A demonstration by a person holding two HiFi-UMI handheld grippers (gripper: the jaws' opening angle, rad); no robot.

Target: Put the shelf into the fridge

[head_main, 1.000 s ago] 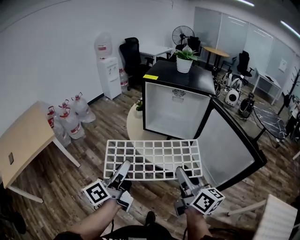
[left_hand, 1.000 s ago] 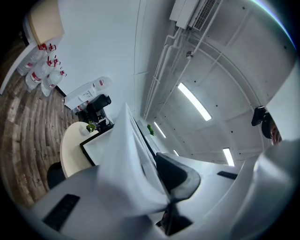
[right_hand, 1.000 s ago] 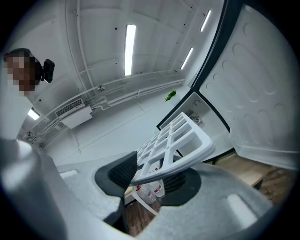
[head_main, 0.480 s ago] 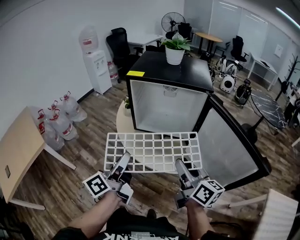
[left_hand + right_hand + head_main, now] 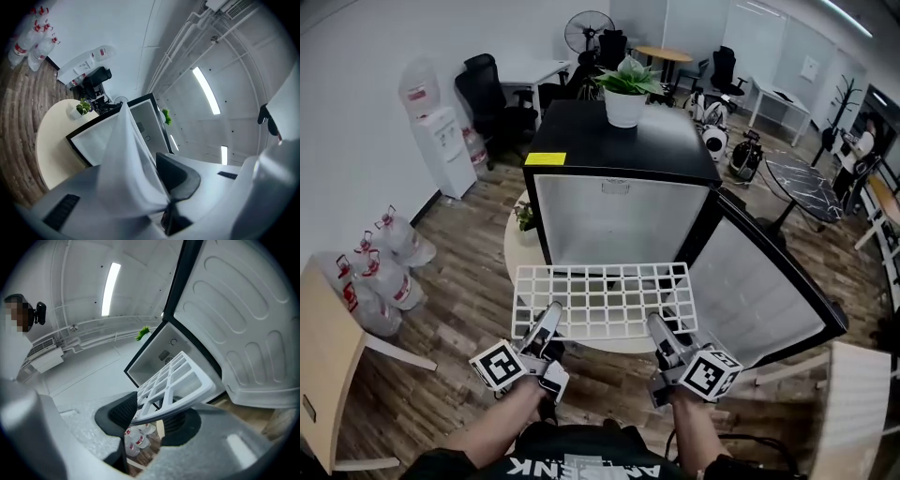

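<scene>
The left gripper (image 5: 546,324) and right gripper (image 5: 662,330) pinch the near edge of the shelf (image 5: 602,300); its long side runs left to right; the open fridge (image 5: 619,141) sits just beyond.

- We see a wood-plank floor (image 5: 459,244) and a plain white wall (image 5: 356,94) on the left.
- A water dispenser (image 5: 441,141) stands against that wall, with water jugs (image 5: 380,267) nearer us.
- A round desk (image 5: 514,248) sits mid-floor.
- Farther back we find a black office chair (image 5: 487,89) and a standing fan (image 5: 589,28).
- A light strip (image 5: 851,17) runs overhead.
</scene>
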